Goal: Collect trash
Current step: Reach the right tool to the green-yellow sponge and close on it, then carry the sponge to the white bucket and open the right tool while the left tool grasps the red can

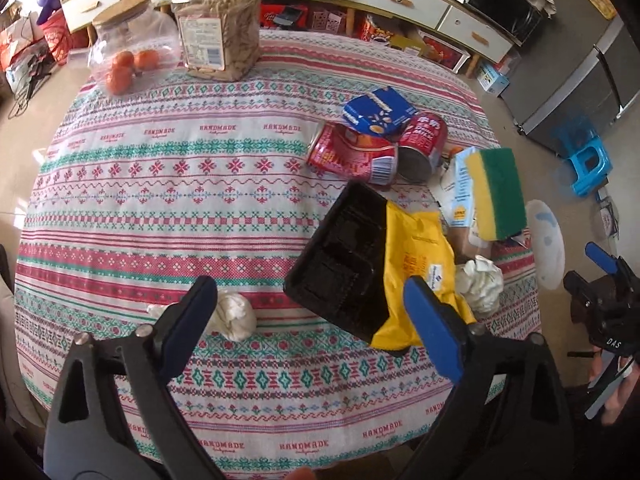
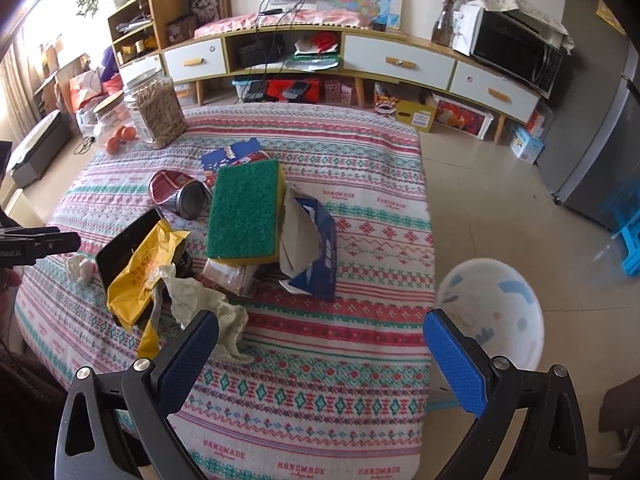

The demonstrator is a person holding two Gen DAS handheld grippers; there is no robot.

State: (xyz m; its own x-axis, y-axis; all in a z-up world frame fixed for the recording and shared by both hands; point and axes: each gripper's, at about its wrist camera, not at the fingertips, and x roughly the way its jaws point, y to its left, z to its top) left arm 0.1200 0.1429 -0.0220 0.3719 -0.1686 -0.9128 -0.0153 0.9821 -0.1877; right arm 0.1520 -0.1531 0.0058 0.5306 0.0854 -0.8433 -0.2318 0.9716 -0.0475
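So we've got both tools, left tool [image 1: 310,320] and right tool [image 2: 320,356], spread wide and empty above the desk [image 2: 360,184], presumably since the trash pile [image 2: 168,264] sits bunched beside the white bin [image 2: 490,312].

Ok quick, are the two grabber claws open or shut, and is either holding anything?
Left gripper: open, holding nothing, above the tablecloth.
Right gripper: open, holding nothing.

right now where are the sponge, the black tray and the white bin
sponge [image 2: 244,210], right wrist view, green scouring face
black tray [image 1: 344,256], left wrist view, inner compartments
white bin [image 2: 490,314], right wrist view, inside wall
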